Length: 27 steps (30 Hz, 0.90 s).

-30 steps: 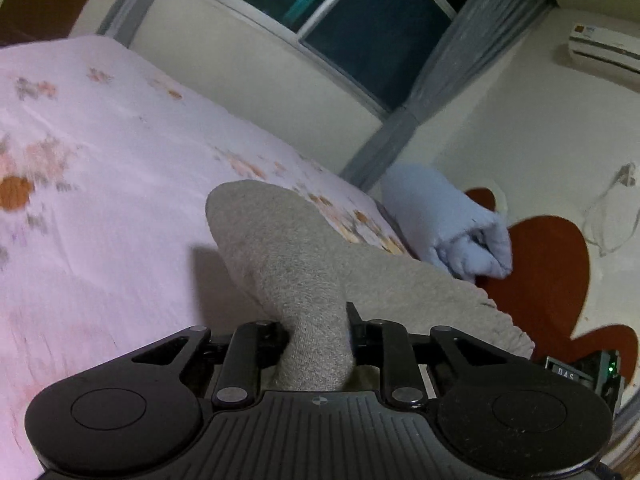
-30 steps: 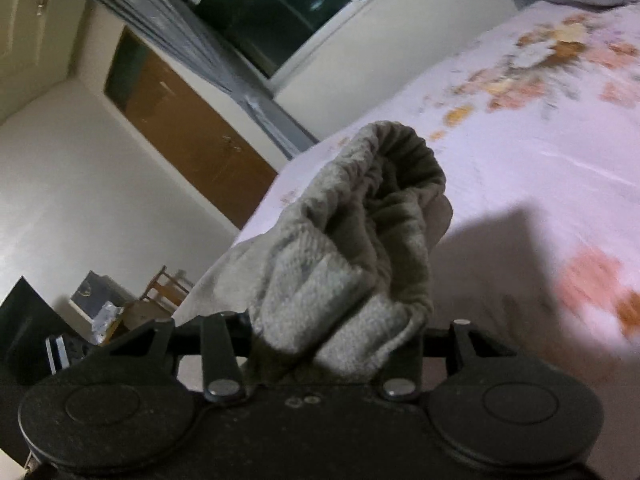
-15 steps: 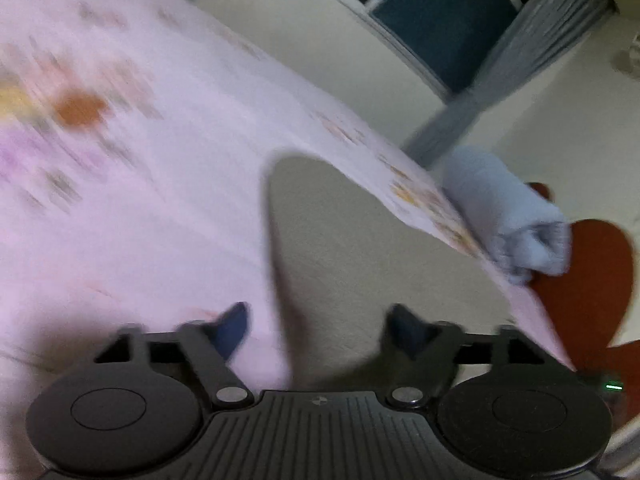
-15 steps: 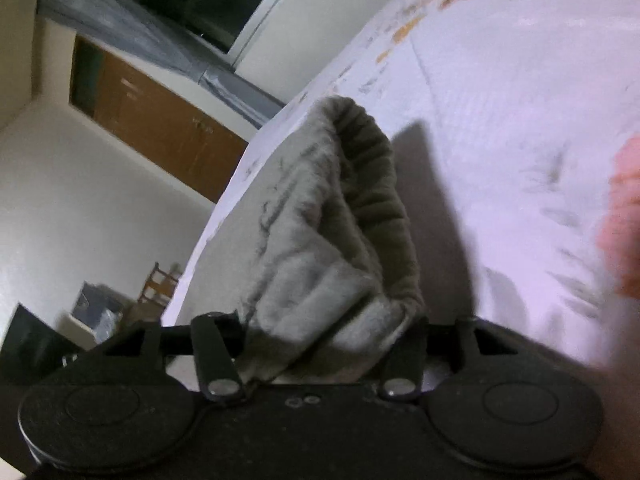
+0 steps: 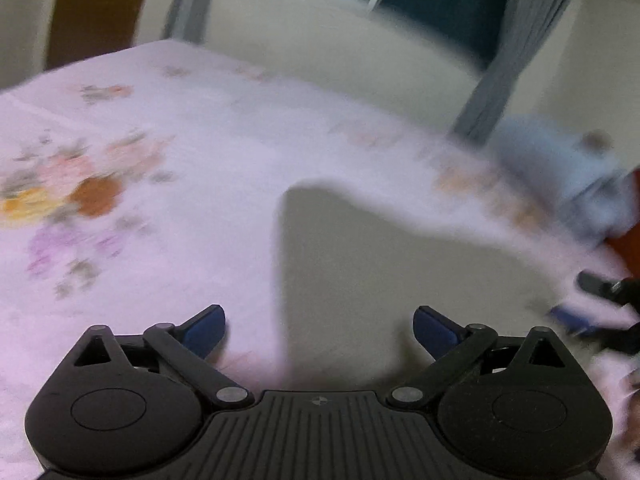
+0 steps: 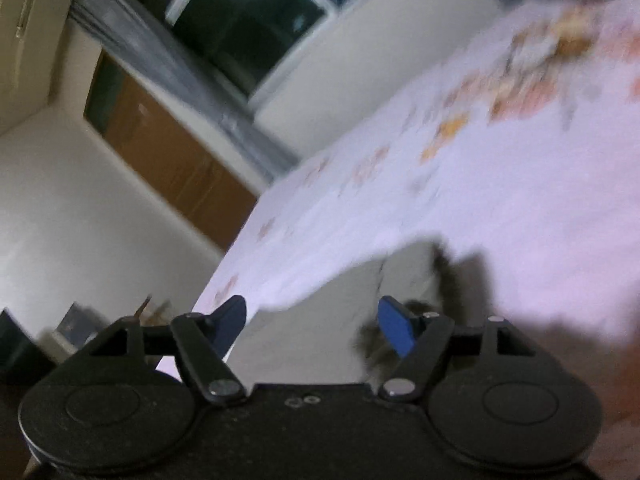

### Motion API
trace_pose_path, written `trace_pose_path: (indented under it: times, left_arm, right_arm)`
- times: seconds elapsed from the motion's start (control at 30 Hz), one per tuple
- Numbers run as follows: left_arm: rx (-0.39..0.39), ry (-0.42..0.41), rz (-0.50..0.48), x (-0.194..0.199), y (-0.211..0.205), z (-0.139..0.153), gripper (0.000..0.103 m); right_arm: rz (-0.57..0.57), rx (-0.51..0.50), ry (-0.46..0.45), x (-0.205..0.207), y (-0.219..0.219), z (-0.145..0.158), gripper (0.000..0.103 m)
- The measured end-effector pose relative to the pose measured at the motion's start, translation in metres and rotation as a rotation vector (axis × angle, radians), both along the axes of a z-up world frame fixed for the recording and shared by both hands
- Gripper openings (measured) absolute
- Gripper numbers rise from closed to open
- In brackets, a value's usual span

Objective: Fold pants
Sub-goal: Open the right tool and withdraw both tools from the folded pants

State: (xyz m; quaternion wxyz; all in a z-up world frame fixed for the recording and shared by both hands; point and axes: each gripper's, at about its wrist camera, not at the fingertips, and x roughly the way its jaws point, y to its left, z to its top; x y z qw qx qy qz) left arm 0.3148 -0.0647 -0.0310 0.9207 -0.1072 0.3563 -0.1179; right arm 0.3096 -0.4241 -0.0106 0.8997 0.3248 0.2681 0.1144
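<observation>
The grey pants (image 5: 384, 264) lie flat on the pink floral bed sheet (image 5: 160, 200), just ahead of my left gripper (image 5: 319, 330), which is open and empty above them. In the right wrist view the pants (image 6: 320, 320) lie under my right gripper (image 6: 312, 322), also open and empty, with a darker bunched edge (image 6: 444, 276) beside its right finger. The right gripper (image 5: 600, 304) shows blurred at the right edge of the left wrist view. Both views are motion-blurred.
A rolled pale blue blanket (image 5: 560, 168) lies at the far right end of the bed. A window with grey curtains (image 5: 492, 80) is behind. Wooden cabinets (image 6: 168, 152) and the bed's left edge (image 6: 224, 272) show in the right wrist view.
Both grippers opened and let go of the pants. The cloth that stood bunched in the jaws now lies flat on the bed. Both grippers drew back.
</observation>
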Motion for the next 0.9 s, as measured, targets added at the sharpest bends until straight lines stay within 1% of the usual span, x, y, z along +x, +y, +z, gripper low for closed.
trace_pose_path:
  times: [0.03, 0.07, 0.1, 0.13, 0.17, 0.2, 0.23, 0.27, 0.33, 0.4, 0.43, 0.47, 0.53, 0.57, 0.63, 0.67, 0.77, 0.9]
  left_arm:
    - [0.002, 0.023, -0.005, 0.000, 0.002, -0.010, 0.100]
    - [-0.023, 0.032, 0.000, 0.000, 0.007, -0.014, 0.100]
    - [-0.034, 0.033, 0.005, -0.001, 0.010, -0.013, 0.100]
    - [-0.028, 0.033, 0.011, -0.003, 0.012, -0.008, 0.100]
    - [-0.020, 0.028, 0.020, -0.005, 0.013, -0.002, 0.100]
    - [-0.012, 0.013, 0.026, -0.008, 0.015, 0.003, 0.100]
    - [-0.007, -0.007, 0.024, -0.012, 0.016, 0.010, 0.100]
    - [-0.004, -0.026, 0.026, -0.017, 0.017, 0.016, 0.100]
    - [0.009, -0.063, 0.025, -0.033, 0.016, 0.031, 0.101]
    - [0.024, -0.084, 0.024, -0.047, 0.018, 0.042, 0.103]
    - [0.038, -0.093, 0.014, -0.058, 0.017, 0.047, 0.103]
    - [0.050, -0.099, 0.007, -0.063, 0.018, 0.051, 0.103]
    - [0.088, -0.137, -0.006, -0.089, 0.020, 0.060, 0.103]
    - [0.114, -0.152, -0.017, -0.102, 0.020, 0.064, 0.103]
    - [0.153, -0.176, -0.026, -0.125, 0.021, 0.071, 0.103]
    - [0.163, -0.202, -0.033, -0.139, 0.022, 0.074, 0.103]
    - [0.195, -0.256, -0.022, -0.183, 0.030, 0.082, 0.103]
    - [0.168, -0.277, -0.018, -0.231, 0.040, 0.087, 0.103]
  right_arm:
    - [-0.018, -0.040, 0.032, 0.003, -0.003, -0.008, 0.052]
    - [-0.052, -0.009, 0.049, 0.002, -0.015, -0.015, 0.034]
    - [-0.083, 0.056, 0.064, -0.003, -0.027, -0.021, 0.024]
    - [-0.119, 0.094, 0.078, -0.009, -0.036, -0.020, 0.024]
    - [-0.137, 0.088, 0.060, -0.019, -0.041, -0.013, 0.038]
    - [-0.143, 0.055, 0.036, -0.030, -0.044, -0.004, 0.062]
    - [-0.155, 0.006, 0.015, -0.042, -0.043, 0.006, 0.081]
    - [-0.177, -0.037, -0.008, -0.056, -0.042, 0.014, 0.098]
    - [-0.179, -0.079, -0.057, -0.082, -0.044, 0.023, 0.097]
    - [-0.190, -0.125, -0.071, -0.100, -0.039, 0.030, 0.097]
    - [-0.191, -0.164, -0.073, -0.110, -0.034, 0.034, 0.097]
    - [-0.190, -0.213, -0.066, -0.121, -0.029, 0.038, 0.097]
    - [-0.195, -0.326, -0.060, -0.129, -0.015, 0.049, 0.097]
    - [-0.193, -0.407, -0.071, -0.142, -0.005, 0.054, 0.097]
    - [-0.174, -0.511, -0.104, -0.162, 0.016, 0.062, 0.097]
    - [-0.162, -0.561, -0.122, -0.177, 0.026, 0.064, 0.097]
    - [-0.172, -0.628, -0.163, -0.218, 0.046, 0.068, 0.097]
    - [-0.195, -0.661, -0.168, -0.262, 0.063, 0.069, 0.097]
